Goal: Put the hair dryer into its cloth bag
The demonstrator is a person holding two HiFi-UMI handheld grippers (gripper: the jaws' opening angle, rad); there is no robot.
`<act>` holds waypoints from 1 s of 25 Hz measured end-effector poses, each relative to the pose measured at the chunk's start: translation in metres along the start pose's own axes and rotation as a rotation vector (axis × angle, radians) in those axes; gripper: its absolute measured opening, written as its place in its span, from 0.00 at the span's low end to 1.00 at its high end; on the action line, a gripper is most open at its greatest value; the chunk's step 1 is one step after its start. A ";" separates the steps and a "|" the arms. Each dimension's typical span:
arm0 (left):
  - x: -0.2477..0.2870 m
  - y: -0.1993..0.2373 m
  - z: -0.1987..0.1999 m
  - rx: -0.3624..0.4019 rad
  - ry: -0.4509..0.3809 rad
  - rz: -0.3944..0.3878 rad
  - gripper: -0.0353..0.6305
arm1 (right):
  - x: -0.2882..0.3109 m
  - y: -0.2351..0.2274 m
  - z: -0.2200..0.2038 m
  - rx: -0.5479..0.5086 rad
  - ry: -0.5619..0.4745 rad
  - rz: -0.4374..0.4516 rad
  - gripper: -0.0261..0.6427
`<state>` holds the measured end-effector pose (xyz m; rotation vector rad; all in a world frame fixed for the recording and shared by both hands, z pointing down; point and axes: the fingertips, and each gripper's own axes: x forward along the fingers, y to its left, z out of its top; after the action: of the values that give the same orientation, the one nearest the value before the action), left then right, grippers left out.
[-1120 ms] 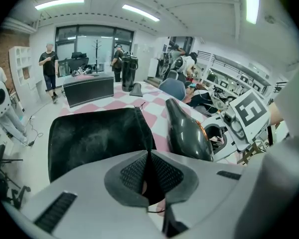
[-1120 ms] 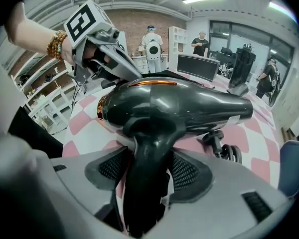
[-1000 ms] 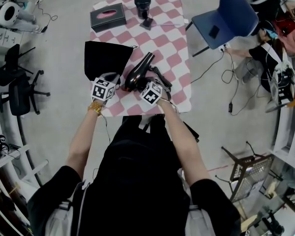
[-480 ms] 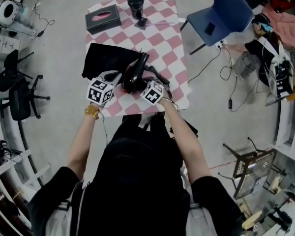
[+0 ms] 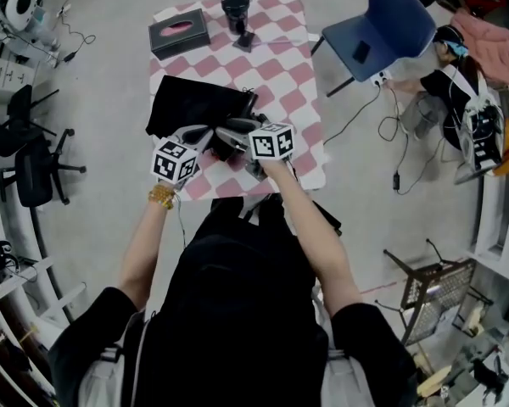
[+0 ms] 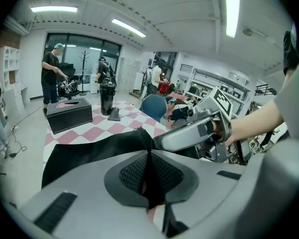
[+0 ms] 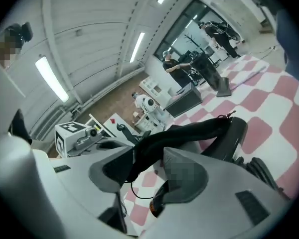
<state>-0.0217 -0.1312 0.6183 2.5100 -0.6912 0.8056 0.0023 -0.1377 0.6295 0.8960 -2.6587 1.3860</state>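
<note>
Bag [image 5: 195,104] on table [image 5: 301,66], mouth pinched both sides: left gripper [image 6: 148,178] clenched on rim; right gripper [image 7: 148,163] grasping opposite rim; thin grip may slip, mouth collapses; hair dryer [image 7: 232,133], seemingly half inside, could slide out; cord [image 7: 261,171] may snag.

Looks like a robotics lab: left of the checked desk [image 5: 297,66], a white robot [image 5: 17,8] and office chairs [image 5: 24,147]; right of it, a blue chair [image 5: 390,28].
</note>
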 end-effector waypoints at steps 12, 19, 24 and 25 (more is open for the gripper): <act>-0.005 0.001 0.001 -0.027 -0.032 0.013 0.10 | 0.001 -0.008 -0.009 0.057 -0.009 -0.011 0.08; -0.022 0.015 0.014 -0.060 -0.076 0.060 0.10 | -0.016 -0.027 -0.024 0.028 0.076 -0.106 0.08; -0.031 0.015 0.015 -0.057 -0.077 0.076 0.10 | -0.020 -0.035 -0.040 -0.026 0.146 -0.139 0.08; -0.031 0.013 0.014 -0.056 -0.074 0.077 0.10 | -0.020 -0.035 -0.042 -0.041 0.156 -0.146 0.08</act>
<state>-0.0452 -0.1384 0.5909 2.4870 -0.8283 0.7123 0.0261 -0.1121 0.6757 0.9165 -2.4453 1.3068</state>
